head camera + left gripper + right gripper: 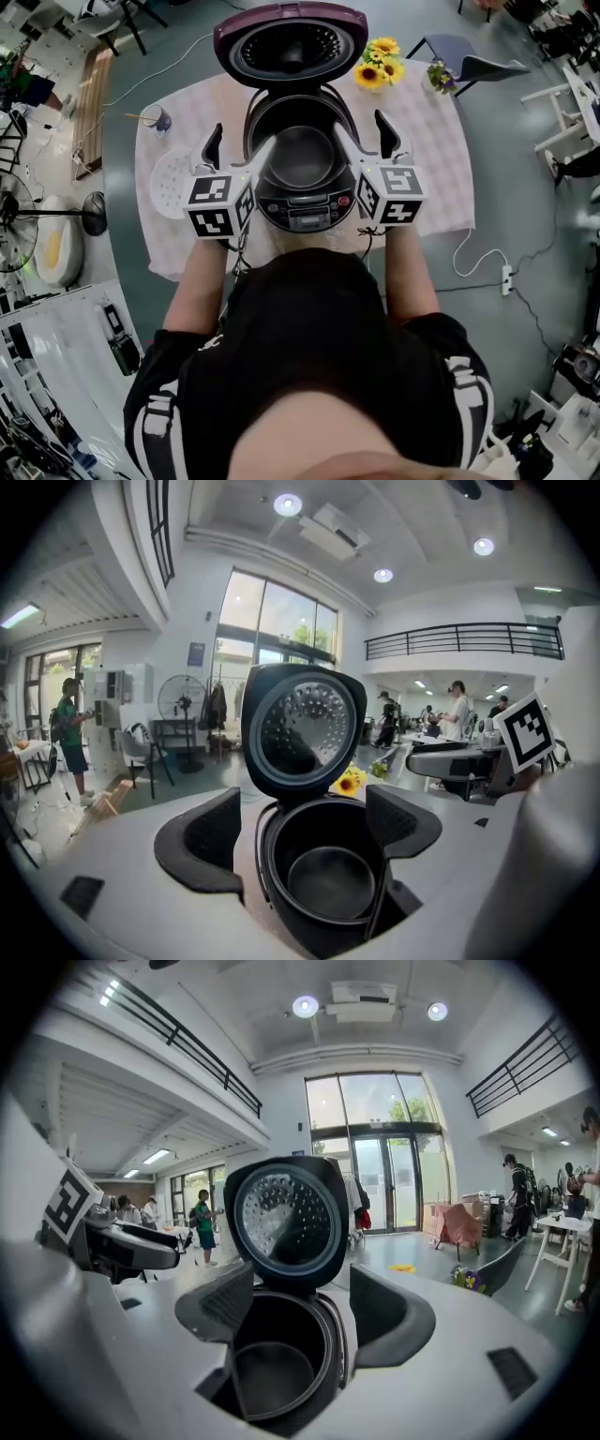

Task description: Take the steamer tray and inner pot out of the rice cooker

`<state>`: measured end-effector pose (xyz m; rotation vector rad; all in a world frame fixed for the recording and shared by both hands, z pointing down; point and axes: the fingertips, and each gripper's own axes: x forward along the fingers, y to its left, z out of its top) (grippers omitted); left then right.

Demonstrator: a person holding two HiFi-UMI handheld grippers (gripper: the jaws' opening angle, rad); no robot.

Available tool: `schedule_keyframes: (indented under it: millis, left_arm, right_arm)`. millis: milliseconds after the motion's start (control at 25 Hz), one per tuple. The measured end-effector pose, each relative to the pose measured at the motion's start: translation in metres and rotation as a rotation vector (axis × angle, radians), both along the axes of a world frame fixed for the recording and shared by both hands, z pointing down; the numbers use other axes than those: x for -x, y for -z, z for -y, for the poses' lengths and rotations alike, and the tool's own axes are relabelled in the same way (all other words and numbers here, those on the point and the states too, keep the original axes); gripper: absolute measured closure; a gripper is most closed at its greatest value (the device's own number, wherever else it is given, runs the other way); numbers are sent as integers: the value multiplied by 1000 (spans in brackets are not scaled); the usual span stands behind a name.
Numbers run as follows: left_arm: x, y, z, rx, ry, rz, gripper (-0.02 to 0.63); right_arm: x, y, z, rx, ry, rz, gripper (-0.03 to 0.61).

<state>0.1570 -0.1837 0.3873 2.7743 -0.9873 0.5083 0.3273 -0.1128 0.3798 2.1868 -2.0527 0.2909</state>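
Note:
The rice cooker (pixel 302 208) stands on the table with its lid (pixel 291 42) raised. The dark inner pot (pixel 303 155) sits inside it, empty. A white perforated steamer tray (pixel 172 183) lies on the cloth left of the cooker. My left gripper (pixel 239 145) is open, its jaws straddling the cooker's left rim without touching the pot (pixel 328 878). My right gripper (pixel 364 139) is open too, astride the right rim, with the pot (pixel 272 1372) below and between its jaws. Neither gripper (pixel 300 832) (pixel 305 1312) holds anything.
A checked cloth (pixel 431 159) covers the table. Sunflowers (pixel 377 64) stand behind the cooker on the right. A small cup with a stick (pixel 159 119) sits at the back left. A chair (pixel 469 61) stands beyond the table, and a power strip (pixel 507 278) lies on the floor.

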Motion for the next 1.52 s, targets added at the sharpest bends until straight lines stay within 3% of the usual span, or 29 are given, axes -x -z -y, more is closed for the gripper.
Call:
schedule_keyframes:
  millis: [280,480,720,1000,1520]
  left_arm:
    - [0,-40,2,141,21,144,219]
    - [-6,-69,4,262,28,174,219]
    - [-13,-96,18,322,32,223,221]
    - [-17,-125,24,389,23,255,235]
    - [-14,-141,28,478,15,211,285]
  right_arm:
    - [0,-41,14,210,35,11,282]
    - [-7,-67,18,318,45,58,285]
    - [-12,-100,26,423,83,53,288]
    - [-17,-127,37,493,128,89,293]
    - [-9,-149,40,553,172,152,339]
